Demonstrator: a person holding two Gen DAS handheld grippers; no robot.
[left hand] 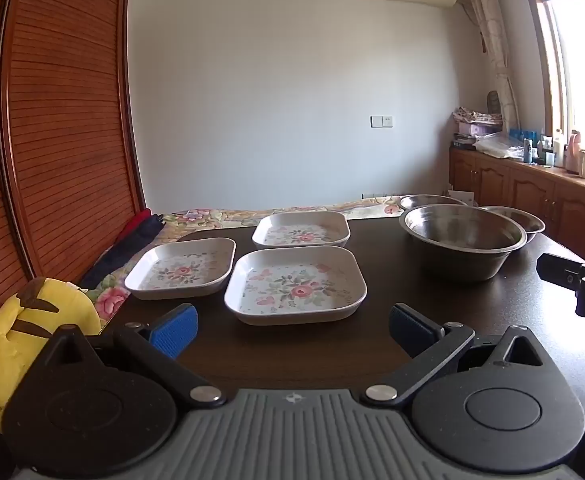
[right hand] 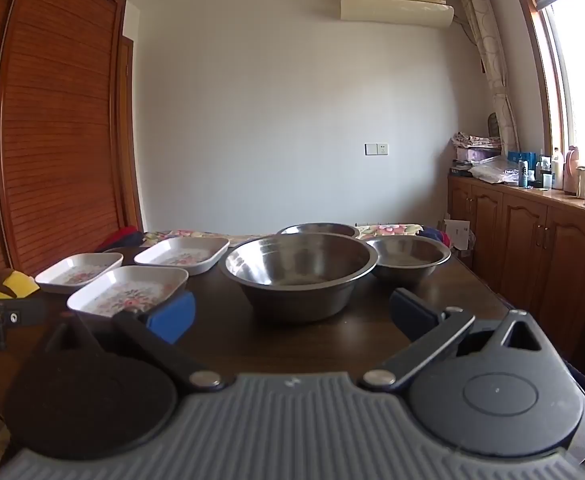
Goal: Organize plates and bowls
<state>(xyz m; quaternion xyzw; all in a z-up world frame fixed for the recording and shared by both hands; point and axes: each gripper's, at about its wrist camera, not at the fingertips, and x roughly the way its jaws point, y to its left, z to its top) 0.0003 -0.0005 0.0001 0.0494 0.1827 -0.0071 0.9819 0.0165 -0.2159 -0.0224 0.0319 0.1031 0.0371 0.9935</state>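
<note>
In the left wrist view, the left gripper [left hand: 292, 330] is held low over the dark brown wooden table [left hand: 472, 320] with its blue-padded jaws spread wide and nothing between them; just ahead of the gap lies the nearest square white floral plate [left hand: 295, 285]; a second square floral plate [left hand: 180, 268] sits just beside it to the left and a third [left hand: 301, 230] behind it; the large stainless steel bowl [left hand: 463, 242] stands to the right, with two smaller steel bowls [left hand: 514, 218] partly hidden behind it; a yellow plush toy [left hand: 24, 332] is seen at the left table edge, and a black piece at the far right is probably part of the right gripper [left hand: 580, 280]. In the right wrist view, the right gripper [right hand: 292, 316] is likewise held with jaws wide apart and empty, the large steel bowl [right hand: 298, 270] standing directly ahead of them; one smaller bowl [right hand: 408, 258] is seen to its right and another [right hand: 318, 229] behind; the three plates [right hand: 128, 290] lie grouped to the left, near one another.
</note>
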